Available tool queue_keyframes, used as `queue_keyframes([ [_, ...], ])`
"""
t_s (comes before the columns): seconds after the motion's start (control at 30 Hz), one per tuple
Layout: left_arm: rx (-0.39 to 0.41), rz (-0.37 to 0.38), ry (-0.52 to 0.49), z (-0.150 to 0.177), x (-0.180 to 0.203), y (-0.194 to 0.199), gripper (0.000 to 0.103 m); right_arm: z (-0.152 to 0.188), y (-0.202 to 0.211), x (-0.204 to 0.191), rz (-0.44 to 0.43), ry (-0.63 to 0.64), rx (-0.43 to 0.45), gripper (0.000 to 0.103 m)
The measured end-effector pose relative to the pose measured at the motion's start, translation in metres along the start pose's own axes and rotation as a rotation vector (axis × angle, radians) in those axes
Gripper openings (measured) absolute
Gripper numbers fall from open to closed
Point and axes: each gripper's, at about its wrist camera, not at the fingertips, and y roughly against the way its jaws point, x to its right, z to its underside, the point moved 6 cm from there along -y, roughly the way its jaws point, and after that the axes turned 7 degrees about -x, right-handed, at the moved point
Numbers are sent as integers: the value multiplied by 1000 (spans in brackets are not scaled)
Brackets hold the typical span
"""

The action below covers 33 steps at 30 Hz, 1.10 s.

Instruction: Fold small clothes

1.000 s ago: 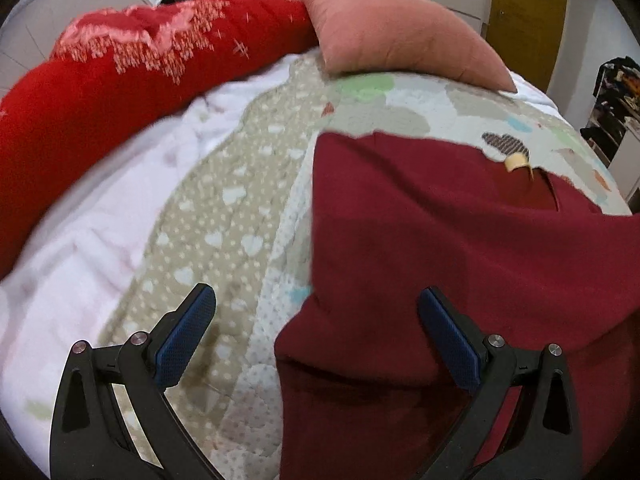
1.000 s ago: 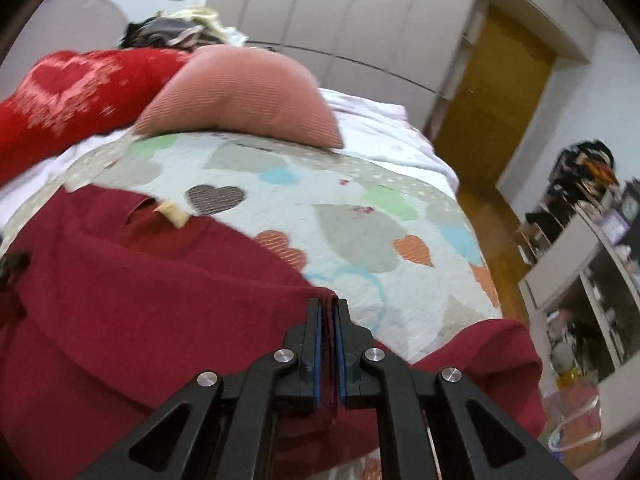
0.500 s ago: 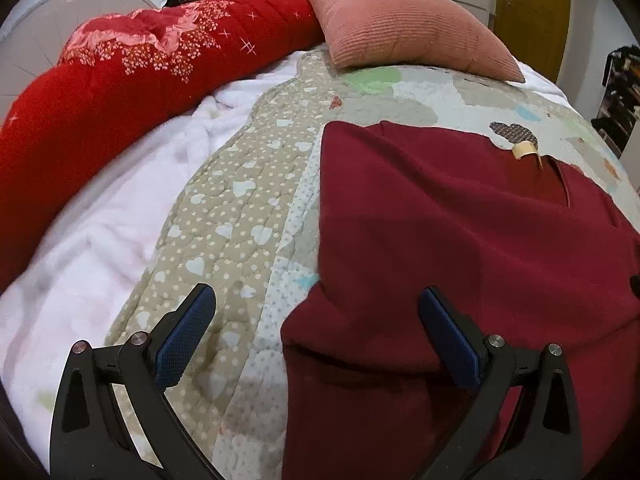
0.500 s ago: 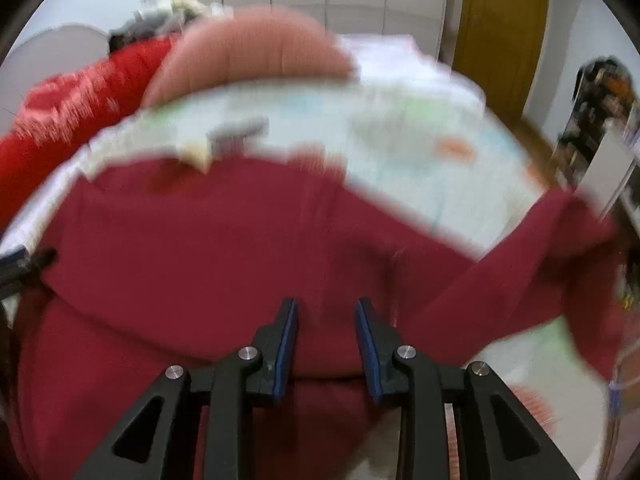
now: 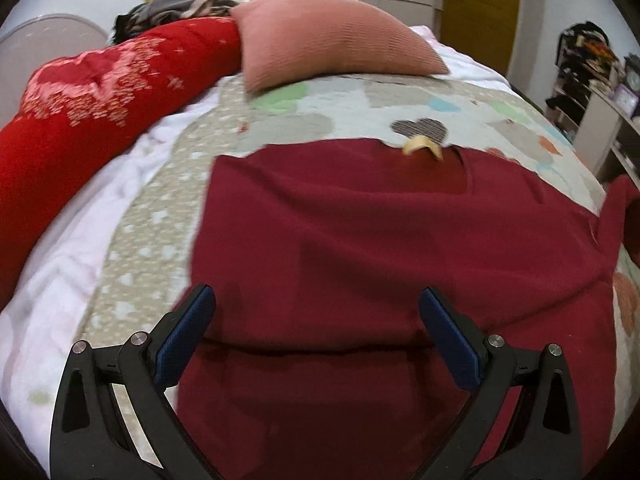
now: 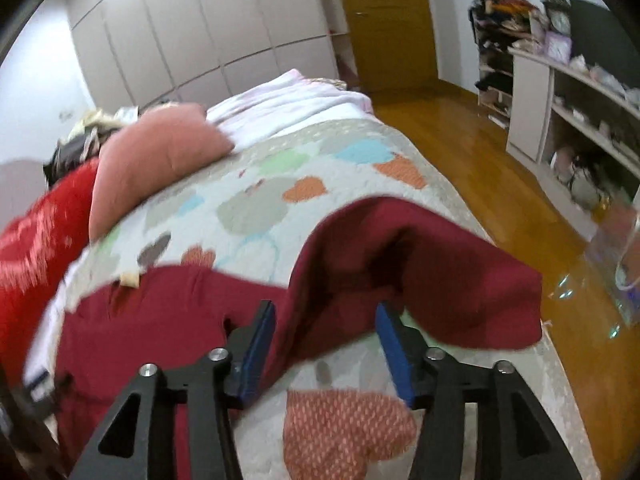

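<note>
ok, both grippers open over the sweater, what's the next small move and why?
Probably close the right gripper on the sleeve. It lies spread out to the side, bunched between the open jaws, not yet folded over the sweater body. The left gripper hovers open.

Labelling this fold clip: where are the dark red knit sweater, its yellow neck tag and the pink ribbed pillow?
dark red knit sweater point(image 5: 360, 248), left wrist view, middle of body.
yellow neck tag point(image 5: 422, 147), left wrist view, tag loop.
pink ribbed pillow point(image 5: 328, 40), left wrist view, front face.
</note>
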Motion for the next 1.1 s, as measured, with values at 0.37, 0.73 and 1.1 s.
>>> queue_keyframes([
  [0.37,7,-29,-9,4,-19,5,102,-47,-84,23,75,-120,-116,14],
  [0.73,18,8,215,6,-81,14,102,-63,13,-48,-37,119,119,8],
  [1.1,19,19,232,6,-86,16,102,95,-32,-249,-192,836,-65,8],
])
